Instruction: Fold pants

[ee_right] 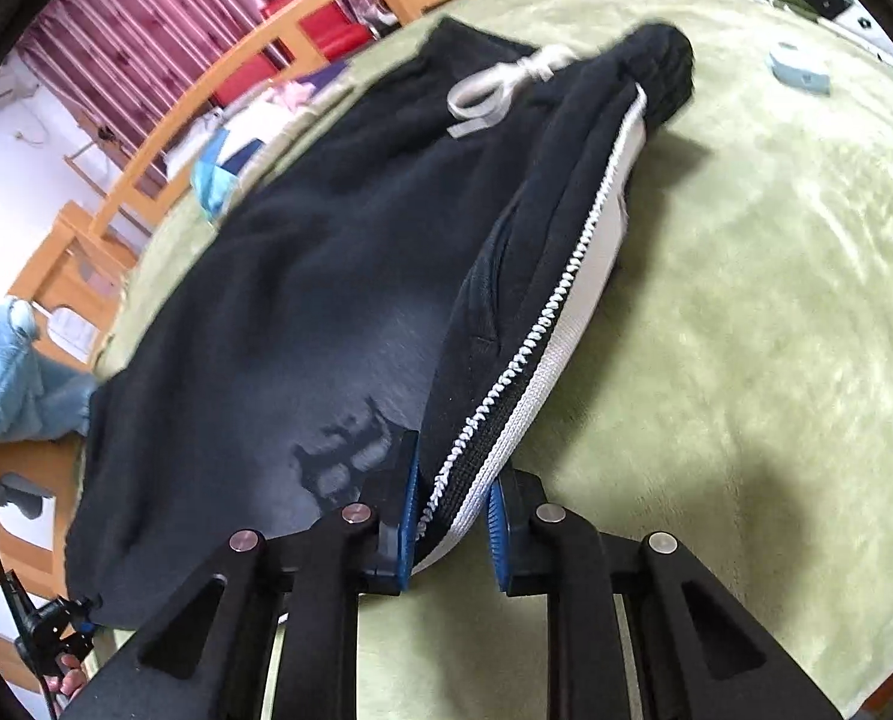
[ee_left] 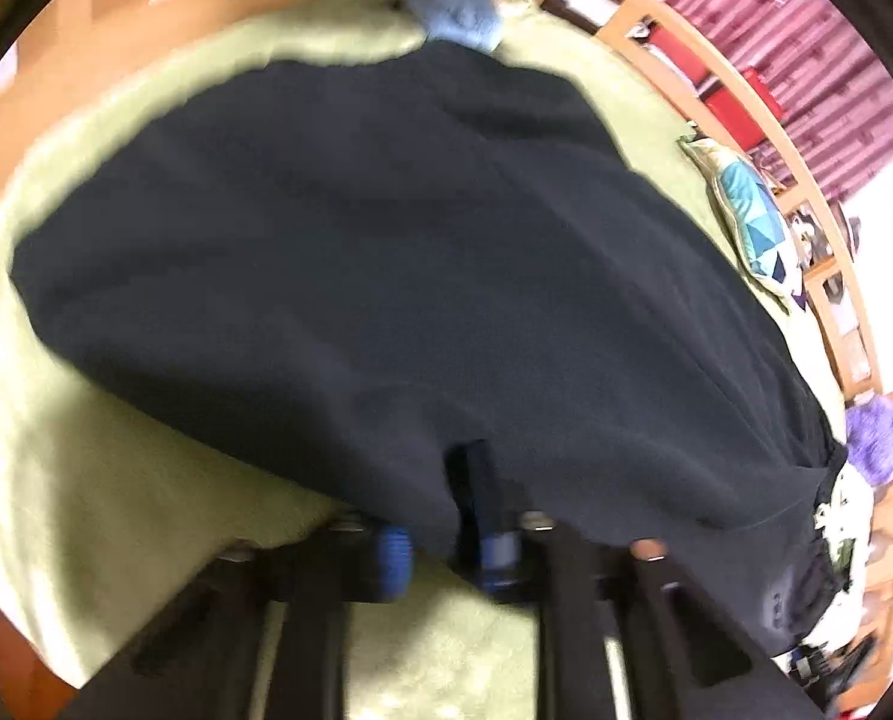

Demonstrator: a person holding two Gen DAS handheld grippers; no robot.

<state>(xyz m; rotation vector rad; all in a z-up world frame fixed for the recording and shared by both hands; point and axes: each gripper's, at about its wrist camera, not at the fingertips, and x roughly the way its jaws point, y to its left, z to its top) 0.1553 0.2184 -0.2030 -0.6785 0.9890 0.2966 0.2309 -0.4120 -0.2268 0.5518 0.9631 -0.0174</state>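
Black fleece pants (ee_left: 386,252) lie spread on a green blanket (ee_left: 86,480). In the left wrist view my left gripper (ee_left: 446,540) is shut on the near edge of the pants; cloth drapes over its blue fingertips (ee_left: 497,552). In the right wrist view the pants (ee_right: 302,276) stretch away toward the waistband with a white drawstring (ee_right: 494,90). My right gripper (ee_right: 452,516) is shut on the pants' side seam, a white and black striped band (ee_right: 542,324), held between blue pads (ee_right: 407,516).
A wooden bed frame (ee_right: 164,138) runs along the far side with red items behind it. A patterned cushion (ee_left: 752,216) lies near the rail. A light blue plush (ee_right: 8,378) sits at the left. A small blue object (ee_right: 797,69) lies on the blanket (ee_right: 746,300).
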